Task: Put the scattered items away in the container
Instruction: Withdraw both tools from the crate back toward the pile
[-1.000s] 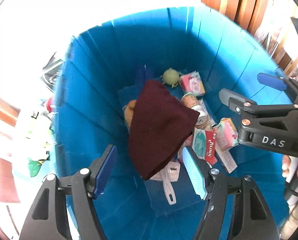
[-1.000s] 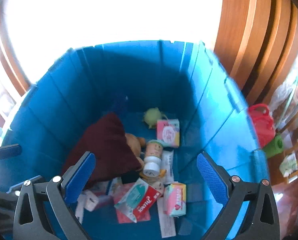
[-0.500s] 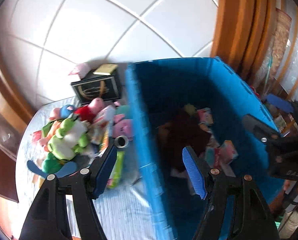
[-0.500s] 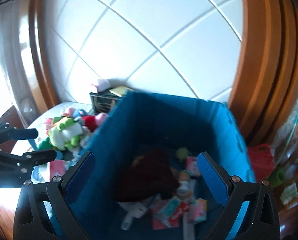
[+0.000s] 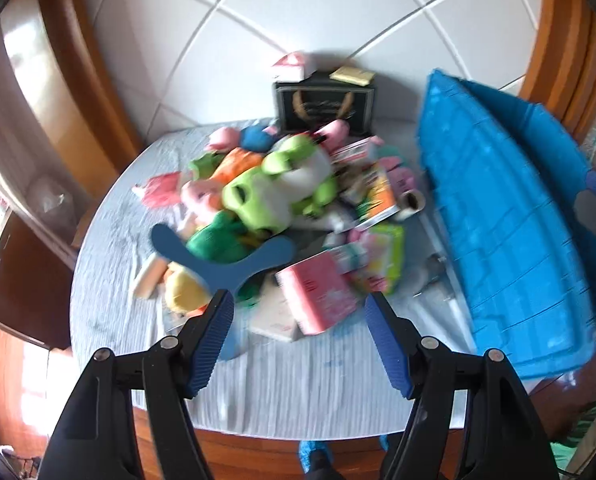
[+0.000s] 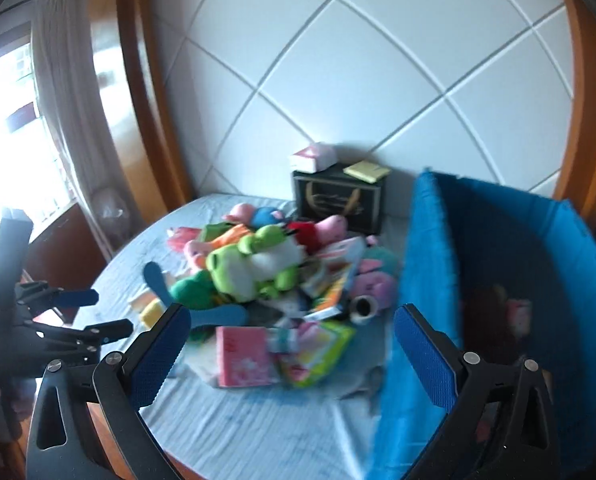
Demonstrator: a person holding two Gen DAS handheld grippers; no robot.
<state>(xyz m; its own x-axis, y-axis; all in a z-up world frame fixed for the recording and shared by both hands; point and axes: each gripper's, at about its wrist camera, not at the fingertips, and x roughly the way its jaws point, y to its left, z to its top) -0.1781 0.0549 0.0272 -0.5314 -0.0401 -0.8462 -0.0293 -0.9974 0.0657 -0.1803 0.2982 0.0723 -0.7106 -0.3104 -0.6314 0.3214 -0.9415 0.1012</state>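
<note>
Toys and packets lie heaped (image 5: 281, 196) beside the tall blue plastic container (image 5: 510, 224), within easy reach; both grippers, left (image 5: 298, 336) and right (image 6: 293, 356), hover with fingers wide and empty, free to pick.

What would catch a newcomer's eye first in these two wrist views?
A bright heap of toys and packets on the round table, topped by a green and white plush frog, with a blue boomerang-shaped piece at its front. To its right stands the tall blue container. Both grippers, left and right, are open and empty.
</note>
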